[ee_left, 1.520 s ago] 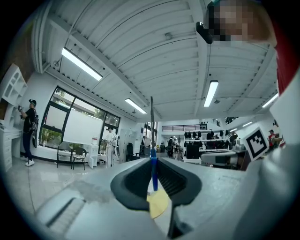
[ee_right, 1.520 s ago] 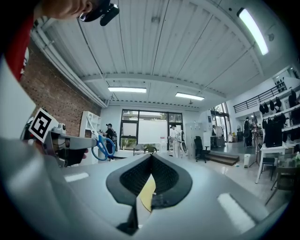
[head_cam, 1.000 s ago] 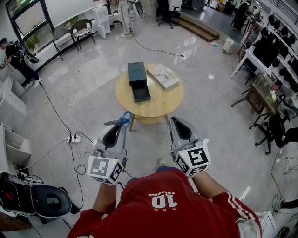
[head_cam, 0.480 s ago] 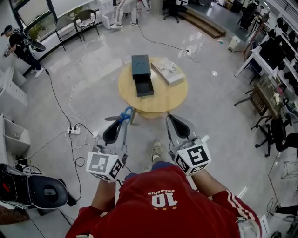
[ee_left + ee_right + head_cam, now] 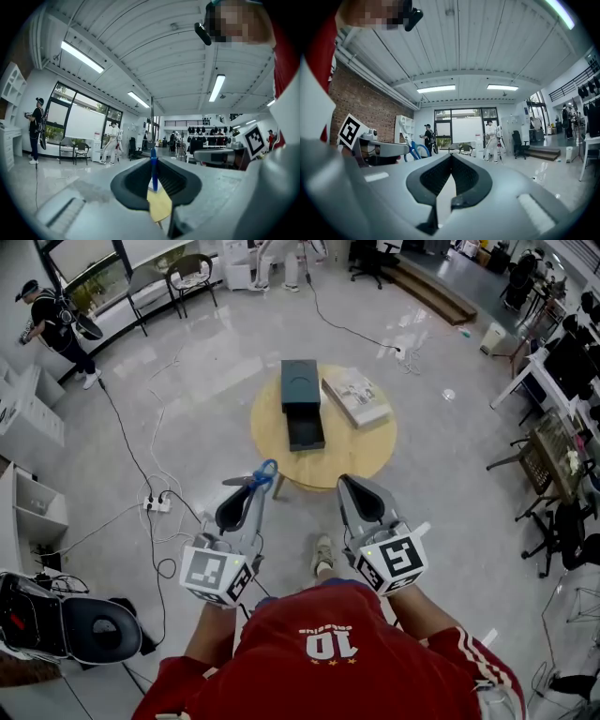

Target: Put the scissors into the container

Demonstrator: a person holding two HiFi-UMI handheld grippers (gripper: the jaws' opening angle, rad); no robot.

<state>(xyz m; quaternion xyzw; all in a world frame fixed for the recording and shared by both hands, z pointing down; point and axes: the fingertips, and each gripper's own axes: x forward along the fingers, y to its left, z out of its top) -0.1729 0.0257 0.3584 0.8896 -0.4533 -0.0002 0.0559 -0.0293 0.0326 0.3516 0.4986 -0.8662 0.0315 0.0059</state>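
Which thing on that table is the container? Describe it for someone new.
Find the round wooden table in the middle of the floor. Two things lie on it: the container is the long dark box on the left, unlike the pale flat book beside it.

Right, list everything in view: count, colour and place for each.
table: one, light wood, round, mid-floor.
container: one, dark, on the table, drawer pulled out.
book: one, pale, on the table beside the container.
scissors: one pair, blue handles, in the left hand-held gripper.
power strip: one, white, floor at left.
bystander: one, black clothes, far upper left.
left hand-held gripper: one, grey, shut on the scissors.
right hand-held gripper: one, grey, shut, empty.
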